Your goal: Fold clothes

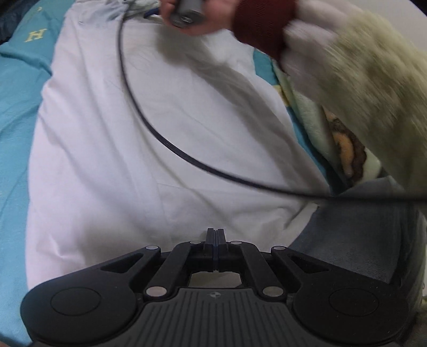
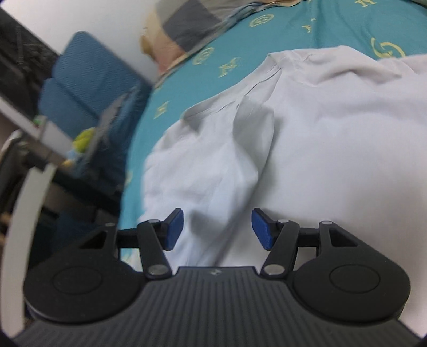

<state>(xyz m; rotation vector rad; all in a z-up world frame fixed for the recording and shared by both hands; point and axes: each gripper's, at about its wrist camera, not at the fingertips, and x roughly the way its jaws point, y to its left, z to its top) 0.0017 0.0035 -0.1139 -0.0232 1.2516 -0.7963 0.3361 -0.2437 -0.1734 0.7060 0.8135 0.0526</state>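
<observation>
White garment [image 1: 160, 138]: spread across a teal bedsheet [image 1: 16, 112] printed with pale yellow letters and emblems; creased, covering most of both views.

Left gripper [image 1: 215, 235]: low over the near edge of the garment, jaws pressed together; whether any cloth is pinched between them cannot be told.

Right gripper [image 2: 217, 229]: jaws spread wide, blue pads [image 2: 174, 229] facing each other, nothing between them; a raised fold of the garment [image 2: 253, 128] runs away from the gap toward a seam at the far side.

Left wrist view only: a dark cable [image 1: 149, 128] arcing over the garment from far to near right; a hand [image 1: 202, 16] at the far edge gripping a grey handle, with a dark red cuff [image 1: 261, 24] and a blurred, fuzzy pale green sleeve [image 1: 373, 88]; a patterned blanket [image 1: 344, 149] at the right.

Right wrist view only: a blue padded object [image 2: 88, 80] off the bed at the left, a checked cloth [image 2: 186, 24] at the far edge, a small yellow-green item [image 2: 84, 140], blurred.
</observation>
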